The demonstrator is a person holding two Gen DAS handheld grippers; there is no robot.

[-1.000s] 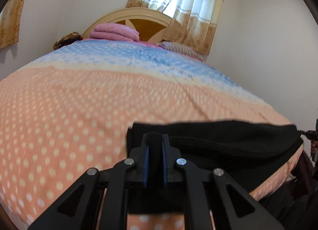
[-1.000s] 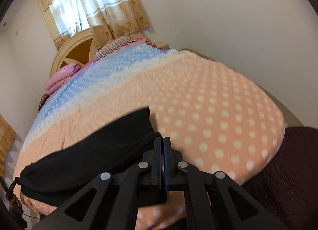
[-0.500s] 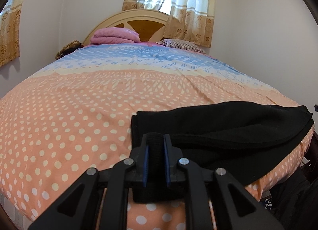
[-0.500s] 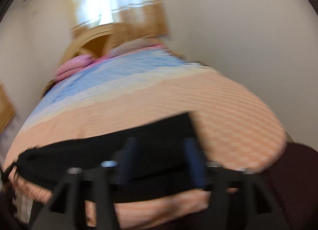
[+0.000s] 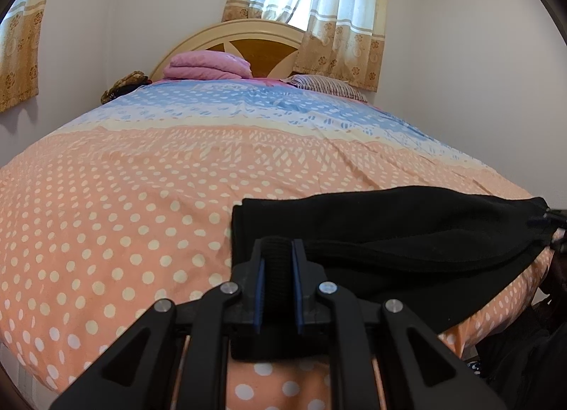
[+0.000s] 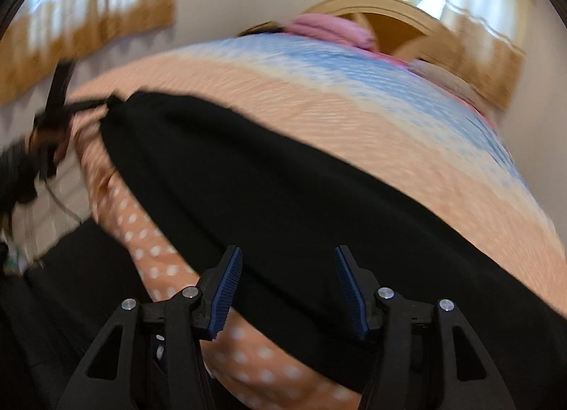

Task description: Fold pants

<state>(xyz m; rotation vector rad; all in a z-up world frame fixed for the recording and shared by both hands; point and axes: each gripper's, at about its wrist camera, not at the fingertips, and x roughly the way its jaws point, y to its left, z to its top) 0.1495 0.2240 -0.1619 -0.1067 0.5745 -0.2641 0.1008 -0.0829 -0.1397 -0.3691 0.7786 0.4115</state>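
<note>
The black pants [image 5: 407, 229] lie folded lengthwise across the near end of the bed, over the peach dotted sheet. My left gripper [image 5: 277, 254] is shut on a ribbed band of the pants at their left end. In the right wrist view the pants [image 6: 283, 183] fill the middle, blurred by motion. My right gripper [image 6: 287, 268] is open and empty, its blue pads just above the near edge of the pants. The far end of the pants in that view is held by the other gripper [image 6: 53, 105].
The bed sheet [image 5: 141, 197] is peach with white dots, blue toward the headboard [image 5: 248, 37]. A folded pink blanket [image 5: 209, 66] and a striped pillow [image 5: 326, 85] lie at the head. White walls close in on both sides. Dark cloth [image 6: 53, 303] hangs below the bed edge.
My right gripper has let go of the pants, opened, and swung round fast to the pants' long edge. My left gripper stays shut on its end, hardly moved.
</note>
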